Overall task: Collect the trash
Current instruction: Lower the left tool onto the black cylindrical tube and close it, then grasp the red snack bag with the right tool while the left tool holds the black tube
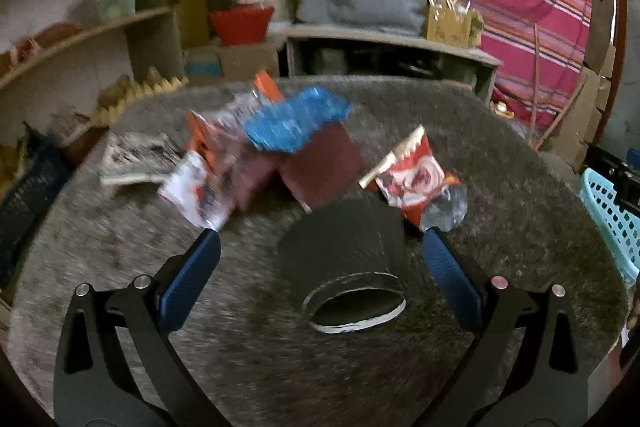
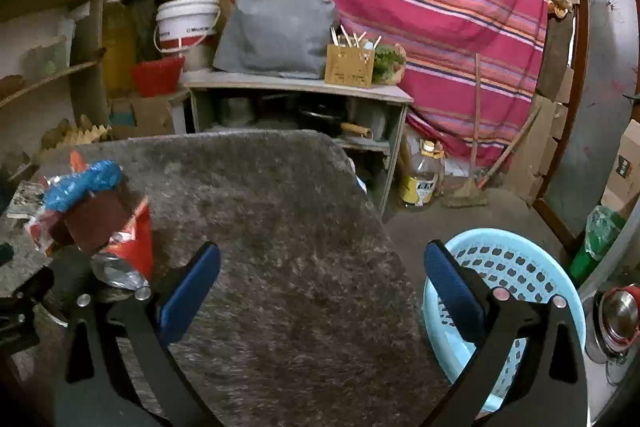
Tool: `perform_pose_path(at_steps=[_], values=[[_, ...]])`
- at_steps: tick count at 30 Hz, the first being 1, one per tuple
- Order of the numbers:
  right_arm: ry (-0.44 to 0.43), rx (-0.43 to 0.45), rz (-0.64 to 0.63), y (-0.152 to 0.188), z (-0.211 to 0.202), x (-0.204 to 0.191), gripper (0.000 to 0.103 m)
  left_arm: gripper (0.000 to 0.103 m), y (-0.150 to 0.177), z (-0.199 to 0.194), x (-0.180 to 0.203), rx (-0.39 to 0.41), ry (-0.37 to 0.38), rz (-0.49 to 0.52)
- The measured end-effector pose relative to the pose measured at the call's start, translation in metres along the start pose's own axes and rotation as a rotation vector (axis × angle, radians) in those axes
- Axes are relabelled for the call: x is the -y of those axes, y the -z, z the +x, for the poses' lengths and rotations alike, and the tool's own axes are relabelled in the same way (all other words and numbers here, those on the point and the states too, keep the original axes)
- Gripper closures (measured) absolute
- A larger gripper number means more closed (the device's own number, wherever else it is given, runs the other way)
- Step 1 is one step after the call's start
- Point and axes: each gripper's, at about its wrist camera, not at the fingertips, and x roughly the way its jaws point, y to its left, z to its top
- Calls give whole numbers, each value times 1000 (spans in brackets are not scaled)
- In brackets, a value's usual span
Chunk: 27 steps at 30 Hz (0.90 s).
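A black cardboard tube (image 1: 344, 259) lies on the grey furry tabletop (image 1: 120, 247), between the blue pads of my left gripper (image 1: 320, 239), which is open and not touching it. Behind it lie a red snack wrapper (image 1: 416, 183), a maroon scouring pad (image 1: 320, 167), a blue wrapper (image 1: 292, 119) and a white and orange packet (image 1: 196, 191). My right gripper (image 2: 320, 255) is open and empty above the table's right part. The same wrappers (image 2: 128, 247) lie to its left. A light blue perforated basket (image 2: 520, 279) stands beside the table on the right.
A folded newspaper (image 1: 136, 155) lies at the table's left. Behind the table stands a low shelf unit (image 2: 296, 87) with a grey bag (image 2: 276, 27) and a box of sticks (image 2: 350, 67). A striped pink cloth (image 2: 420, 7) hangs behind. An oil bottle (image 2: 420, 179) is on the floor.
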Motion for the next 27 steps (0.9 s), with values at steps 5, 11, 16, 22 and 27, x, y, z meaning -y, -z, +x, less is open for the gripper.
perform_pose_path(at_steps=[5,11,16,22,27], values=[[-3,-23,-4,3,8,-3,4,18,2,21,8,-60,5,43],[-6,-25,-4,-1,15,-8,4,31,1,22,10,-74,46,59],[-20,-19,-5,-6,16,-25,4,31,-2,2,5,-20,33,69],[-70,-13,-29,-12,17,-59,4,31,-6,-37,-21,62,-3,59],[-139,-7,-77,-19,19,-97,4,31,-14,-52,-63,108,-80,10]])
